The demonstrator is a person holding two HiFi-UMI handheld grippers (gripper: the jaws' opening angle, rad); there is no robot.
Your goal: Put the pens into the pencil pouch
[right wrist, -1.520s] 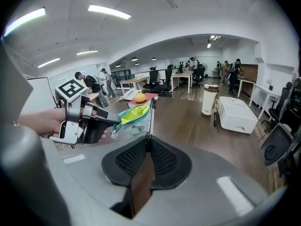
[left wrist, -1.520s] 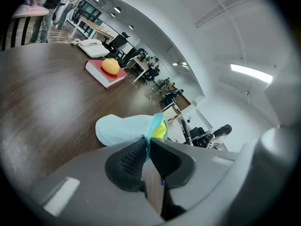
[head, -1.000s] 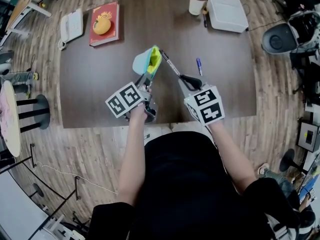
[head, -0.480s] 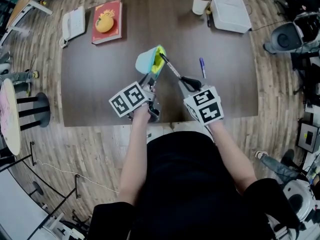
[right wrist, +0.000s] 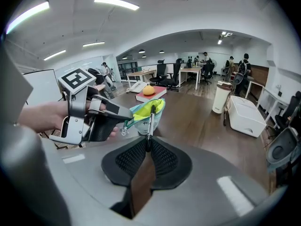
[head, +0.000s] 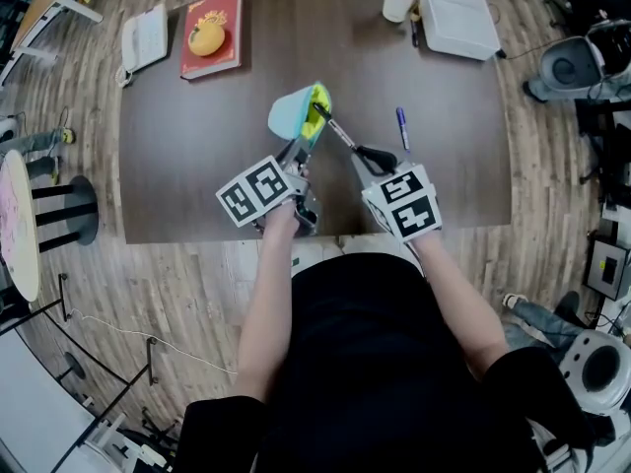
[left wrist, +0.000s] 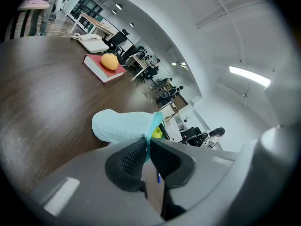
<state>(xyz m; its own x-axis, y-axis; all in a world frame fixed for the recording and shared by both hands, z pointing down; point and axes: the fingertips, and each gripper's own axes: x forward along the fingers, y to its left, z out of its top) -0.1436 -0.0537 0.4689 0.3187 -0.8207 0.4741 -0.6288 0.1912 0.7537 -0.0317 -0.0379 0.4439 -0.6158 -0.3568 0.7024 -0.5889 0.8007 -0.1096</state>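
My right gripper [head: 373, 156] clamps 1 pen [head: 340, 134] whose long axis points far-left, its tip at the mouth of the pouch [head: 289, 116], which my left gripper [head: 296, 153] pinches by its edge.

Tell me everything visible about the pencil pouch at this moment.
The pencil pouch is small and soft, fabric by its look: pale blue-green outside, bright yellow-green lining, teal zip edge. It is unzipped, mouth gaping toward the right claw. The left claw is shut on its rim and holds it tilted over the middle of the brown table; whether its base rests there is unclear. A black pen in the right claw has its far end in the open mouth.
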